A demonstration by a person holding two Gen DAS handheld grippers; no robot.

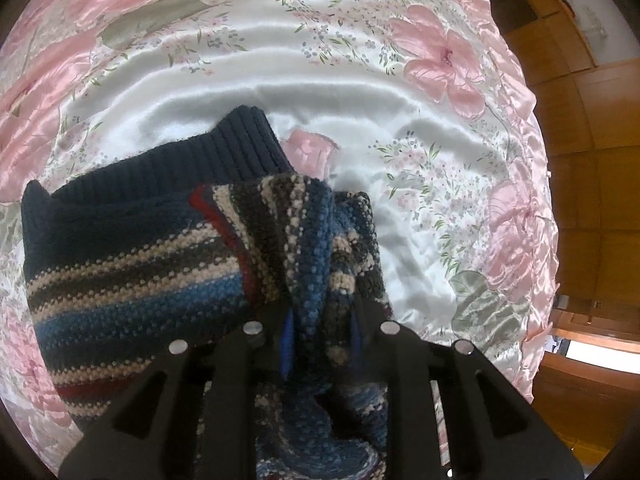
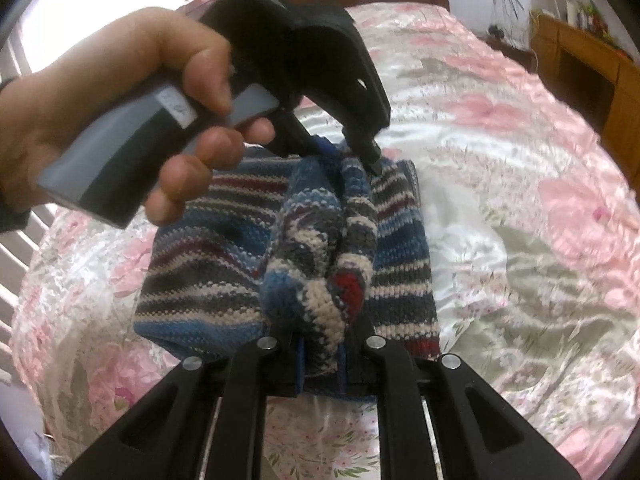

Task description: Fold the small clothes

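Striped knit sweater (image 2: 224, 248), blue, grey, cream and dark red, bunched between both grippers and partly spread on the bed. Left gripper (image 1: 322, 332) clamped on a gathered ridge of the knit, blue pads pressing either side; navy ribbed hem (image 1: 248, 148) lying just beyond, flat on the cover. Right gripper (image 2: 320, 354) likewise pinched on a raised fold at the near edge, red and cream patch (image 2: 340, 292) just past the fingers. Opposite, held in a hand (image 2: 120, 120), the left gripper seen gripping the far edge of the same fold. Underneath, shiny satin bedspread (image 1: 360, 80) with pink flowers, rippled. Wooden panelling (image 1: 580, 160) to one side; wooden cabinet (image 2: 580, 64) beyond the bed.
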